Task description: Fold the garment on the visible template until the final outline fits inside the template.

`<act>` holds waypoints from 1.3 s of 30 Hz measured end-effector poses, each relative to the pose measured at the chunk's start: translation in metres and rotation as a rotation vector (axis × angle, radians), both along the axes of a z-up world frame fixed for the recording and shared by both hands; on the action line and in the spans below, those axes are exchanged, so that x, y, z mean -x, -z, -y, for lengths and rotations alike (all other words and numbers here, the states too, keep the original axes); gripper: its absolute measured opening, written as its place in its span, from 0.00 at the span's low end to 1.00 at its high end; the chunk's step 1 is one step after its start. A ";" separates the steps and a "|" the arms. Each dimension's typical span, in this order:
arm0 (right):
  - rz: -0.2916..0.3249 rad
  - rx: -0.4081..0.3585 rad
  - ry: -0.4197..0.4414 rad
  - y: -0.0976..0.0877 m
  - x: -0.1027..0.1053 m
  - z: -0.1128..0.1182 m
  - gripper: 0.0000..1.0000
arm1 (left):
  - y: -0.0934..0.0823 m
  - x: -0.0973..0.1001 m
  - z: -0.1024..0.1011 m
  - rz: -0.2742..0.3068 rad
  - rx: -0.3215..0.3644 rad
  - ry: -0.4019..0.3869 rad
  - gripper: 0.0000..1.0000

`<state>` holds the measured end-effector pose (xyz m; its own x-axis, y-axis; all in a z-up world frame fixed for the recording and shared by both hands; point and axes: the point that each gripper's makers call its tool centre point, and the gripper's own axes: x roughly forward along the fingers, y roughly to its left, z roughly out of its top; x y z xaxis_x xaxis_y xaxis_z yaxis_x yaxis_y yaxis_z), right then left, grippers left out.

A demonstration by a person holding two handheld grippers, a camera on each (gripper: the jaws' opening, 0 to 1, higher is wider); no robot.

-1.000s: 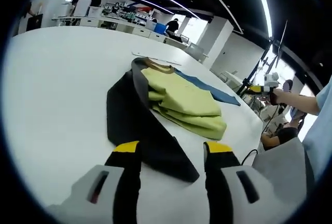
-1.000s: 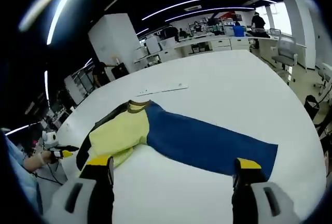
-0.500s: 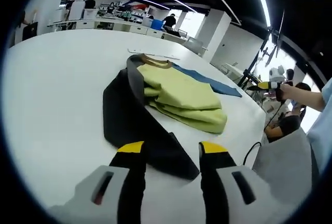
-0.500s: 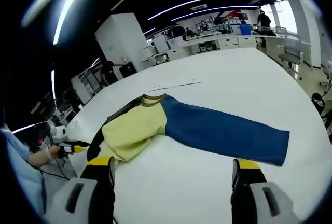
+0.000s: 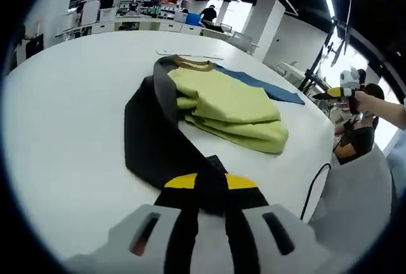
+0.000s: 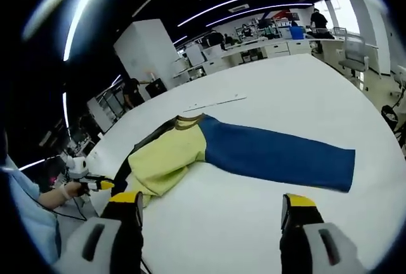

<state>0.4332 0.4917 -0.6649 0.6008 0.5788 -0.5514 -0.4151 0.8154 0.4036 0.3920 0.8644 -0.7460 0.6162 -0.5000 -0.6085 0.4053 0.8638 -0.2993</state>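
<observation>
The garment lies on the white table. Its yellow-green body is folded into a stack, with a black sleeve running toward me and a blue sleeve stretched out behind. My left gripper is shut on the near end of the black sleeve. In the right gripper view the yellow-green body sits left of the long flat blue sleeve. My right gripper hangs open above bare table, short of the blue sleeve. The right gripper also appears at the far table edge.
A thin pale strip lies on the table beyond the collar. A black cable hangs over the table edge. Desks, chairs and people stand at the back of the room. A person's hand holds the left gripper at the table's left edge.
My left gripper's jaws have come together on the end of the black sleeve. The right gripper has stayed open, its view barely shifted.
</observation>
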 end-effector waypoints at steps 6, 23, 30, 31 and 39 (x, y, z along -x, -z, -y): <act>-0.012 -0.002 -0.004 0.002 0.004 -0.002 0.89 | -0.010 -0.001 -0.005 -0.009 0.048 -0.055 0.00; -0.032 0.002 -0.023 0.012 -0.007 0.010 0.86 | -0.099 -0.044 -0.073 0.062 0.239 -0.199 0.00; -0.041 0.013 -0.013 0.017 -0.003 0.017 0.85 | -0.090 -0.070 -0.127 0.043 0.270 -0.302 0.00; -0.046 0.017 -0.010 0.018 -0.001 0.018 0.85 | -0.087 -0.073 -0.133 0.035 0.272 -0.319 0.00; -0.043 0.026 0.025 0.013 0.003 0.024 0.85 | -0.074 -0.105 -0.188 0.019 0.265 -0.404 0.00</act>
